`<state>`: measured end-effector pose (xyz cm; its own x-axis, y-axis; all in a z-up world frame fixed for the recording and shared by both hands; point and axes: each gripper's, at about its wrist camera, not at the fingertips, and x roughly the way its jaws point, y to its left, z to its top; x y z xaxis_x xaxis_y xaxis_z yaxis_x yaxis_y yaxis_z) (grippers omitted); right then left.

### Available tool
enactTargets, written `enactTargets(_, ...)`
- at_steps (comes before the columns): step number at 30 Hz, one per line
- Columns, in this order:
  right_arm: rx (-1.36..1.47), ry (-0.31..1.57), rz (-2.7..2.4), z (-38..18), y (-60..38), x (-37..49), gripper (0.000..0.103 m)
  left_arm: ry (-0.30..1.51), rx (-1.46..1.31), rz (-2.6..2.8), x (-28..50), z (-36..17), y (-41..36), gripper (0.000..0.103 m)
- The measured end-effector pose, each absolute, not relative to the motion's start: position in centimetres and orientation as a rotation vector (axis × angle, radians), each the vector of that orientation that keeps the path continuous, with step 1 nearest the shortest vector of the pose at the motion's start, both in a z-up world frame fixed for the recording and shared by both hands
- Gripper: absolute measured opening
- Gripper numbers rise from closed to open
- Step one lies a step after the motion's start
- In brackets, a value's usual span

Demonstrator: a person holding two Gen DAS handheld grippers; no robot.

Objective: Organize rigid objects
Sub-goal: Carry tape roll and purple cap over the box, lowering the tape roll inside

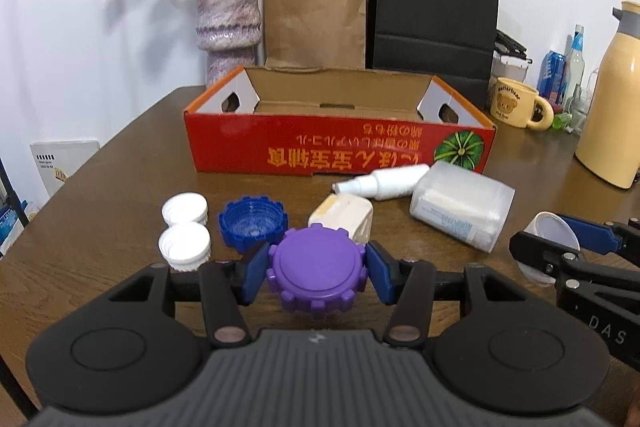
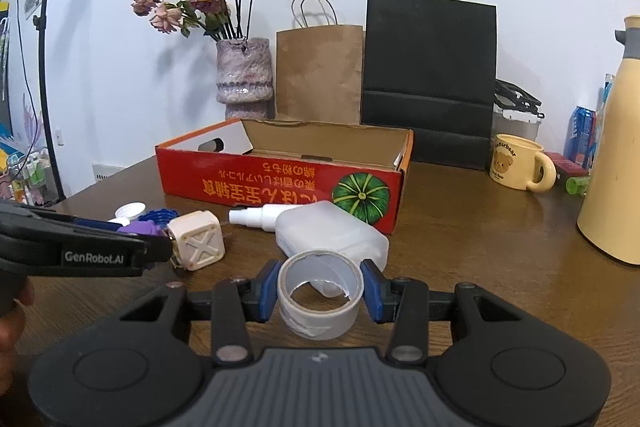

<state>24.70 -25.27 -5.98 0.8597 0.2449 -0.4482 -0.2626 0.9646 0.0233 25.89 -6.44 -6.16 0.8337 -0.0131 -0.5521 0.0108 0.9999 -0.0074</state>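
Two tools, both gripping: our left tool (image 1: pixel 318 273) clamps the purple cap (image 1: pixel 317 269), right tool (image 2: pixel 320 291) pinches the tape roll (image 2: pixel 320 301) above the surface (image 2: pixel 480 247).

Glossy plastic purple cap (image 1: pixel 318 269); varnished wood table (image 1: pixel 132 163).

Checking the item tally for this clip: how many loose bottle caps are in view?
4. Purple cap between the left gripper pads; blue cap just behind it, open side up; two white caps to its left on the table. Others may be hidden inside the red box.
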Motion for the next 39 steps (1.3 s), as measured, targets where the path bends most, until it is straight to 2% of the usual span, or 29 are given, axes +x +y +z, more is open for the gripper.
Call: enactTargets(39,-0.034,0.347,0.201,-0.3,-22.1,31.7,0.042,0.433,-0.001,0.007,33.2,-0.1,-5.6,0.054)
